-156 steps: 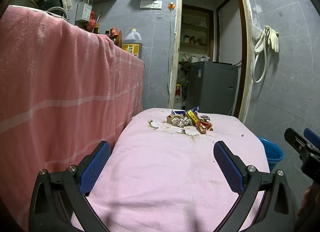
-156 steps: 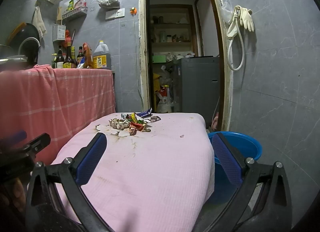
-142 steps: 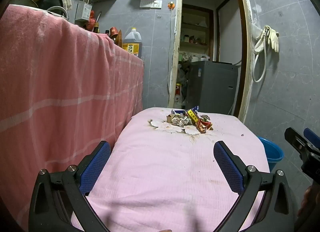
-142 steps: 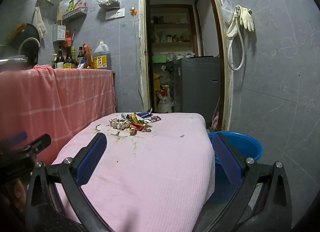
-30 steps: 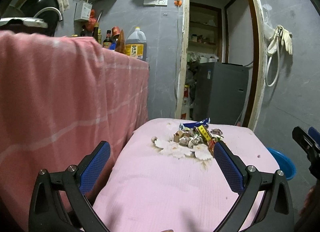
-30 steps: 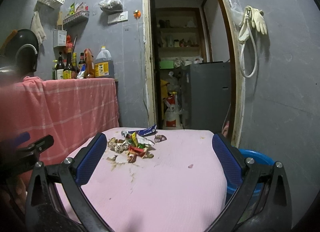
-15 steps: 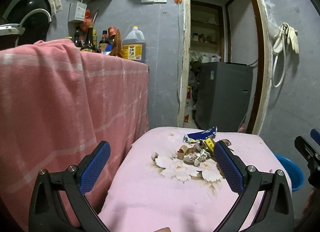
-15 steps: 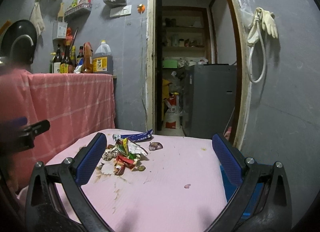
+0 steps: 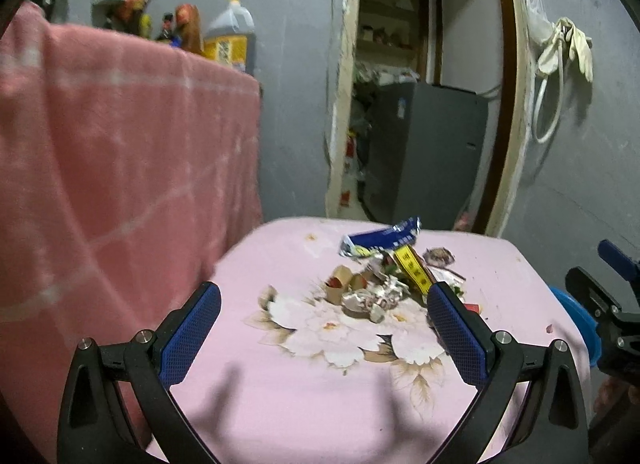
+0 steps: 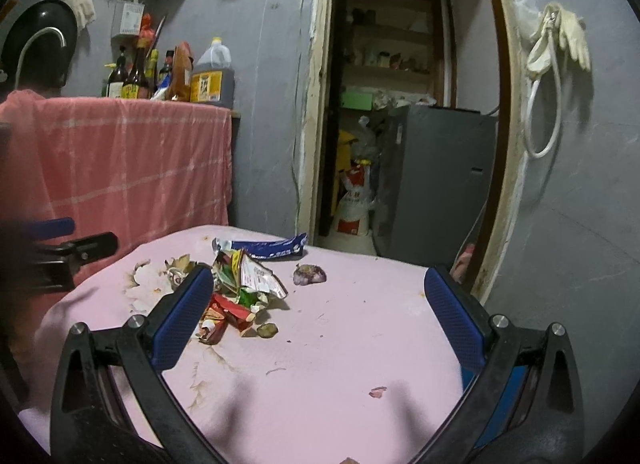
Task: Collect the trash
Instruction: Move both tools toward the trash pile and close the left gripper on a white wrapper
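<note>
Right tongs (image 10: 318, 304) wide apart over pink cloth (image 10: 360, 344); wrapper pile (image 10: 240, 292) beside left pad

home kitchen | sauce bottles (image 10: 132, 76) and oil jug (image 10: 211, 76) upper left | pan (image 10: 40, 44) on grey wall | rubber gloves (image 10: 560, 40) upper right | pantry shelves (image 10: 392, 64) through doorway

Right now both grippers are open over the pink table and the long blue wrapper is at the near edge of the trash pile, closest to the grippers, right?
Not quite. The long blue wrapper lies at the far edge of the trash pile, toward the doorway, as the left wrist view shows. The rest holds: the left gripper and right gripper are both open over the pink table.
</note>
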`<state>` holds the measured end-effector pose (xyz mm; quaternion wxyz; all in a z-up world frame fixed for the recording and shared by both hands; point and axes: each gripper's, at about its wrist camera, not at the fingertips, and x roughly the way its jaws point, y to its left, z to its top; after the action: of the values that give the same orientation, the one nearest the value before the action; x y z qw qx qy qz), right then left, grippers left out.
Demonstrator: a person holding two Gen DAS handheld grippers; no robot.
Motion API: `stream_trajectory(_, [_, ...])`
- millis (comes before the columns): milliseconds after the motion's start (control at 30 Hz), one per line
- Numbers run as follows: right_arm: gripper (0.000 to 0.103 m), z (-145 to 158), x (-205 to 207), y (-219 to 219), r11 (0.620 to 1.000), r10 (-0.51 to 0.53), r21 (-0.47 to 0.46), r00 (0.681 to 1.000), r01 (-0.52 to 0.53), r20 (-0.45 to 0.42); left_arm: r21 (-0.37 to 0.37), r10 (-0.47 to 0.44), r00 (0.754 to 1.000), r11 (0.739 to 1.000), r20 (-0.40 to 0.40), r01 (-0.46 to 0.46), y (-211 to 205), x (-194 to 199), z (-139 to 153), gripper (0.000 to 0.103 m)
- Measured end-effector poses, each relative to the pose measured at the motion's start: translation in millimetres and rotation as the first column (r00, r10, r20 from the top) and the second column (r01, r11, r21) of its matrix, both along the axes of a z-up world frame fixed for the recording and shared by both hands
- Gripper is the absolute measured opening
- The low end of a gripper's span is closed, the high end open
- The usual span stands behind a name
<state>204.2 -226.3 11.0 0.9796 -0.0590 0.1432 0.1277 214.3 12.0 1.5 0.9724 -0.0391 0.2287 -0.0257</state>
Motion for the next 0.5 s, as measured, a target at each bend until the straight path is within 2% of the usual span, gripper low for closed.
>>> stream_trajectory(133, [0.102, -7.2, 11.0, 3.5, 1.0, 0.027, -0.004, 0.998, -0.027, -0.048, -0.019, -0.046, 0.998, 0.999, -0.038, 0.045, -1.8, 15.5, -5.3, 0.1])
stream_trajectory(200, [0.099, -11.3, 15.1, 5.3, 0.999, 0.04, -0.002, 0.996, -0.04, -0.075, -0.031, -0.069, 0.996, 0.997, -0.064, 0.067, -2.9, 23.4, -8.1, 0.093])
stream_trajectory(300, [0.081, -17.6, 22.4, 9.4, 0.998, 0.05, -0.018, 0.992, -0.052, -0.117, -0.072, -0.114, 0.988, 0.992, -0.109, 0.106, -2.4, 35.2, -13.9, 0.079])
stream_trajectory(367, [0.073, -20.6, 26.7, 11.0, 0.998, 0.052, -0.025, 0.989, -0.056, -0.14, -0.095, -0.14, 0.982, 0.987, -0.129, 0.128, -3.5, 40.2, -16.9, 0.068])
stream_trajectory(500, [0.059, -27.0, 37.1, 14.0, 0.997, 0.047, -0.053, 0.979, -0.058, -0.198, -0.107, -0.188, 0.968, 0.979, -0.164, 0.172, -10.5, 49.2, -21.4, 0.053])
